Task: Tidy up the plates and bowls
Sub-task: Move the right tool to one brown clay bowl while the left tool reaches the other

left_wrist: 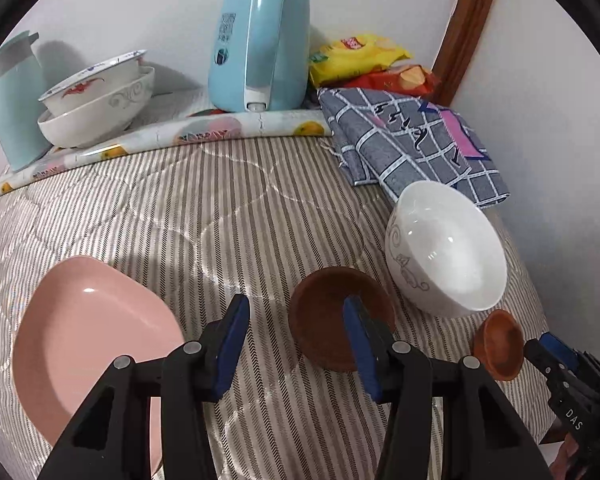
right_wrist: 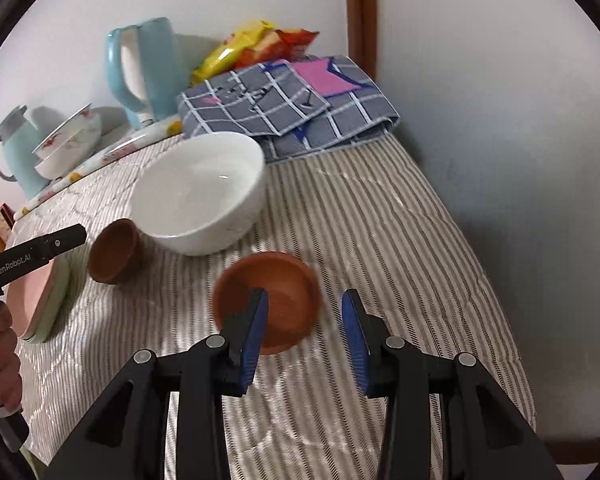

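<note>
A pink plate (left_wrist: 88,344) lies at the front left of the striped cloth. A dark brown bowl (left_wrist: 324,320) stands in the middle; it also shows in the right wrist view (right_wrist: 114,250). My left gripper (left_wrist: 296,340) is open, its right finger at that bowl's rim. A large white bowl (left_wrist: 448,248) stands behind; the right wrist view (right_wrist: 200,192) shows it too. A small orange-brown bowl (right_wrist: 280,292) sits in front of my right gripper (right_wrist: 304,332), which is open with its left finger over the bowl's near rim. Two stacked patterned bowls (left_wrist: 96,96) rest at the back left.
A blue kettle (left_wrist: 260,40), a pale thermos (left_wrist: 12,100), snack bags (left_wrist: 364,60) and a folded checked cloth (left_wrist: 416,140) line the back by the wall. A green plate (right_wrist: 56,292) lies under the pink one. The table edge drops off at the right.
</note>
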Demonstrator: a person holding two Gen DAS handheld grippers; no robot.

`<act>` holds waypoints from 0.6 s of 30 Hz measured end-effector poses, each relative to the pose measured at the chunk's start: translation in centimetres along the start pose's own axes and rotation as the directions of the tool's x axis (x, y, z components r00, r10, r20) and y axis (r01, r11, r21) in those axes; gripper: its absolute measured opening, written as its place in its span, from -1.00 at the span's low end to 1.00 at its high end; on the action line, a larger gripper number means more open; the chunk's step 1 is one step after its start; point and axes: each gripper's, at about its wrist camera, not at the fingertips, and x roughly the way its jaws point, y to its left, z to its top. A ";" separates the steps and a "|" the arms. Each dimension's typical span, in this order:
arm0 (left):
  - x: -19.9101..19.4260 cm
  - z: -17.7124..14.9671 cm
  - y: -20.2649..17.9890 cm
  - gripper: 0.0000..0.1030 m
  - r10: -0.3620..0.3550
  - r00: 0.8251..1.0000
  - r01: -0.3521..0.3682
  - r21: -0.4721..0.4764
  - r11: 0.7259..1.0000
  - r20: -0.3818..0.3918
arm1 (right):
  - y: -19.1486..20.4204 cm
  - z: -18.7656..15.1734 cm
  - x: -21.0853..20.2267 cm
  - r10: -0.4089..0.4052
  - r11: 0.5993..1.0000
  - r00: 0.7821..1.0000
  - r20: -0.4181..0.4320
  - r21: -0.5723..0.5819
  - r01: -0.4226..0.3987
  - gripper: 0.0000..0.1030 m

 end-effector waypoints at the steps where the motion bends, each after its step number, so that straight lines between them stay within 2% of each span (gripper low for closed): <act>1: 0.2 0.0 0.0 -0.12 0.001 1.000 -0.001 -0.001 1.000 -0.004 | -0.1 -0.1 0.2 0.003 1.000 1.000 -0.005 0.002 -0.003 -0.25; 10: 2.1 0.0 -0.3 -0.13 0.027 0.999 -0.027 -0.001 1.000 -0.028 | -0.9 -0.5 2.6 0.014 1.000 0.999 -0.044 0.020 -0.013 -0.26; 18: 3.3 -0.6 -0.3 -0.13 0.023 0.999 -0.023 -0.012 1.000 -0.049 | -1.2 -0.8 3.6 0.046 0.998 0.996 -0.073 0.044 -0.043 -0.36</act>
